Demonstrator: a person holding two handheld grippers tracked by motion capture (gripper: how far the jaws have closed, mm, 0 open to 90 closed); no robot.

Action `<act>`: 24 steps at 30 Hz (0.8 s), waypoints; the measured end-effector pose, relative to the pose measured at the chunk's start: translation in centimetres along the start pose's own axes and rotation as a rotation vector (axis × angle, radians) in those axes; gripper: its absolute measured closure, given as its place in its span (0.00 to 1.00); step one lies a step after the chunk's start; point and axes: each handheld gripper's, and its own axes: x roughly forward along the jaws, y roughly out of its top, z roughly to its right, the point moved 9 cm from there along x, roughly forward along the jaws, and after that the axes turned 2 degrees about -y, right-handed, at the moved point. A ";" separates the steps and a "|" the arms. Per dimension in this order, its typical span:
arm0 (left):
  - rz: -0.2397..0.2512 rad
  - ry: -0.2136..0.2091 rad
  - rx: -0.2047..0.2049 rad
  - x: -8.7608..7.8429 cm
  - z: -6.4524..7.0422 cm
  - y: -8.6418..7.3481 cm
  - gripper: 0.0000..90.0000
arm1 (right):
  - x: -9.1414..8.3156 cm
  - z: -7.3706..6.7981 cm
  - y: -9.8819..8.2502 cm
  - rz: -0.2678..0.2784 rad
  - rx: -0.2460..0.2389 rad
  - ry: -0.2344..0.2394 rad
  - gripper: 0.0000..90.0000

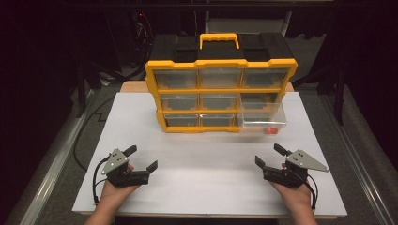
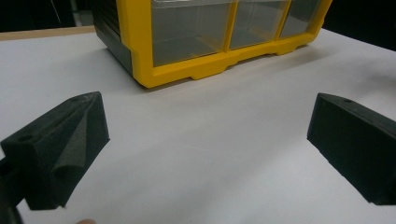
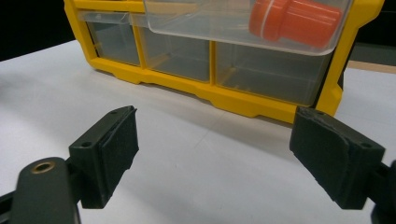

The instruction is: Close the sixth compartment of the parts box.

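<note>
A yellow plastic organiser cabinet with clear drawers (image 1: 220, 93) stands at the far middle of the white tabletop (image 1: 206, 159). Its clear plastic drawer (image 1: 262, 119) at the lower right sticks out, holding an orange plastic cylinder (image 3: 294, 18). The left gripper (image 1: 143, 158) and right gripper (image 1: 269, 156) rest near the front edge, both released, grasping nothing.
</note>
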 end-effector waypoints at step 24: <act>-0.001 -0.001 -0.011 0.0 -0.1 -0.1 0.00 | 0.1 0.0 -0.3 -0.017 -0.009 -0.016 0.51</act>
